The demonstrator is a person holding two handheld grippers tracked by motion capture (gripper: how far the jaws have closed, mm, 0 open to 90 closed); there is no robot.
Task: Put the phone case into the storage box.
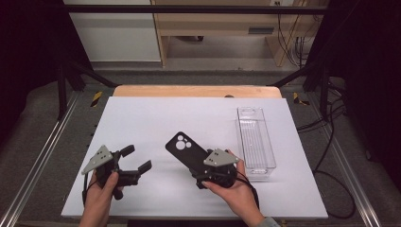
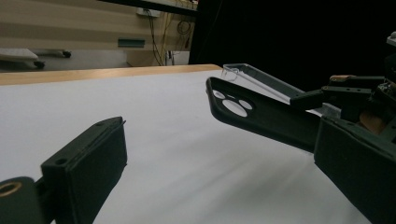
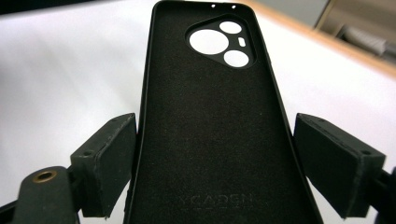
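Note:
A black phone case [image 1: 184, 149] with round camera cut-outs is held clear of the white mat, and my right gripper [image 1: 202, 166] is shut on its lower end. In the right gripper view the case [image 3: 210, 126] runs away between the two jaws, inner side up, and both pads press its long edges. My left gripper [image 1: 137, 158] hovers over the mat's near left part, open with nothing between its jaws. In the left gripper view its jaws [image 2: 224, 177] stand wide apart. There the case [image 2: 261, 114] juts in from the right, tilted up, with the right gripper [image 2: 355, 93] behind it.
A clear, long plastic tray [image 1: 255, 139] lies on the right side of the white mat [image 1: 156, 118]; nothing shows inside it. The wooden table edge [image 1: 196, 91] runs along the back. Metal rails and cables flank the table on both sides.

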